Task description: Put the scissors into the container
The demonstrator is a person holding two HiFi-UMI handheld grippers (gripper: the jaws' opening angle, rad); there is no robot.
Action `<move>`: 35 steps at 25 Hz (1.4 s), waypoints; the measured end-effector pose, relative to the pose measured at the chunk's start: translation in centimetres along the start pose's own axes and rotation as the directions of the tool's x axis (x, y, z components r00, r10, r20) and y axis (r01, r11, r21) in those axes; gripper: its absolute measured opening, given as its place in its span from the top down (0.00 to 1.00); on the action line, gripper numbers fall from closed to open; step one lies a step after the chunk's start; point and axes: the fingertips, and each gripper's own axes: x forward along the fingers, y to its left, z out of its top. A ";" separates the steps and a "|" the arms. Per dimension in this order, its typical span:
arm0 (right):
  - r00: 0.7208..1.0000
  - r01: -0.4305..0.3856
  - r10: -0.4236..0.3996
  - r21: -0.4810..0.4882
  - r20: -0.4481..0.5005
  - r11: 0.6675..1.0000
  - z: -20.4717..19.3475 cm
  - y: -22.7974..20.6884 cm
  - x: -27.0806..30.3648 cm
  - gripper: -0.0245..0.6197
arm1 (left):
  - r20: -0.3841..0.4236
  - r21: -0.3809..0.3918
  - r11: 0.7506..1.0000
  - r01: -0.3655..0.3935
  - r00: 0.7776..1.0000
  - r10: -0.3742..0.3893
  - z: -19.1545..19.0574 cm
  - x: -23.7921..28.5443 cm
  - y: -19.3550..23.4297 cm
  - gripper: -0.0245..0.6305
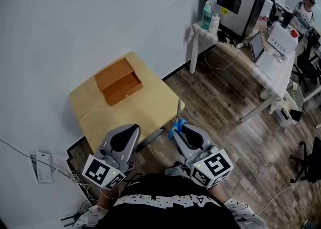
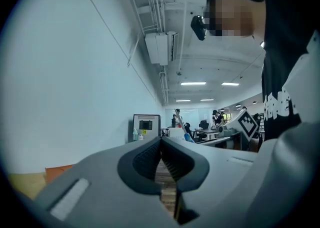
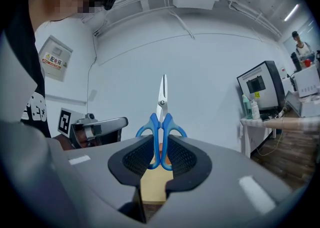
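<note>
Two grippers are up at the near edge of the wooden table [image 1: 148, 107]. The right gripper [image 1: 176, 131] has its pads clamped on the blue handles of the scissors [image 1: 178, 115], with the blades closed and sticking out past the jaws. It's just off the table's near right corner, over the floor [image 1: 225, 117]. The left gripper [image 1: 131, 132] hangs over the near edge, jaws pressed together on nothing. The container [image 1: 119, 81], a brown wooden box, sits toward the table's far left corner, well apart from the scissors.
</note>
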 end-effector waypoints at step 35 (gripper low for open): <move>0.916 -0.379 0.378 0.018 -0.132 0.925 -1.7 -3.0 12.2 0.81 | -0.016 0.099 0.904 -0.415 0.908 0.419 -1.1 -1.3 7.5 0.96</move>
